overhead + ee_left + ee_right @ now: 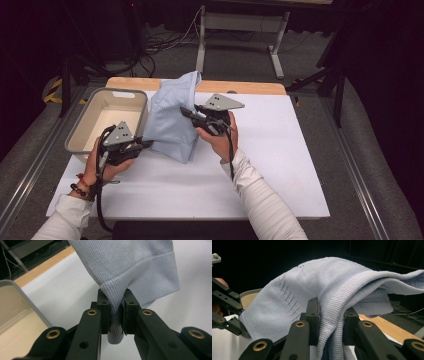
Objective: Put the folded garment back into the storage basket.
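Observation:
A pale blue knit garment hangs folded between both grippers above the white table top. My left gripper is shut on its lower hem; in the left gripper view the ribbed cloth is pinched between the pads. My right gripper is shut on a thick bunched fold of the garment, with the jaws either side of it. The left gripper also appears at the left edge of the right gripper view.
A grey bin with a beige inside stands at the table's left, just beside the left hand. A wooden edge runs along the table's far side. A metal frame and cables lie on the floor beyond.

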The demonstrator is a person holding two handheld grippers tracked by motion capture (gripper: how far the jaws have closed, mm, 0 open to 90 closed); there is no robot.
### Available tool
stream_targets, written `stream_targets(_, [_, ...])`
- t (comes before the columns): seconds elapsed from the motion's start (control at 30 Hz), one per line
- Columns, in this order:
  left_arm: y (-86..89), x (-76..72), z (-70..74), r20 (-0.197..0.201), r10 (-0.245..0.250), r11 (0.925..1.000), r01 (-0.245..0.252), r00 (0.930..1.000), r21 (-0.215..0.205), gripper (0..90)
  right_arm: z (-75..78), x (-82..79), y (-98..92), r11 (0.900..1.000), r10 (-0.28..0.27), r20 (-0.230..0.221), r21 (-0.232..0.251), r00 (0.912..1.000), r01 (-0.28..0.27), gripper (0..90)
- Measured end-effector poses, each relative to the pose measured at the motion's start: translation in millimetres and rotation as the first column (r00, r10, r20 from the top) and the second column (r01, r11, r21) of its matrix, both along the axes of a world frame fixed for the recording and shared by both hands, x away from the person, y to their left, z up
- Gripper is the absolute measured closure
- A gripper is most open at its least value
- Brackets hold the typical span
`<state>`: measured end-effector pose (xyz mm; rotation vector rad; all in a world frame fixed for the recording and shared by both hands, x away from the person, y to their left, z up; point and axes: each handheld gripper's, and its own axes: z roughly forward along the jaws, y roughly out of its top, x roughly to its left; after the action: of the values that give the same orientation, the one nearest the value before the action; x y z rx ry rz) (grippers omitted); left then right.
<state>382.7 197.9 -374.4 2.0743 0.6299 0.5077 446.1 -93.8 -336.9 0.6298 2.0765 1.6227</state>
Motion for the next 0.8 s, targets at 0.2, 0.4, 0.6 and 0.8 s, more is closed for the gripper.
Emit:
stream_targets(0.2, [9.1,-0.7,6.2,0.001,0.022,0.9997,-0.022,0.9998,-0.005,80.1,4.9,2.2,9.0,1.000,0.009,0.005,0.007,0.9999,-0.009,72.7])
stream_targets(0.4, [18.3,-1.4,13.7,0.013,0.044,0.9990,-0.044,0.9989,-0.004,80.1,12.0,4.7,20.7,1.000,0.019,0.015,0.023,0.9997,-0.019,72.7])
stream_targets(0.6, [33.0,-1.1,17.6,0.016,0.073,0.9973,-0.073,0.9972,-0.008,80.1,16.2,7.9,35.2,0.999,0.027,0.024,0.029,0.9993,-0.028,72.7])
stream_targets(0.8, [46.2,-1.2,18.3,0.011,0.096,0.9953,-0.096,0.9953,-0.012,80.1,16.5,12.8,50.1,0.999,0.037,0.019,0.027,0.9991,-0.038,72.7])
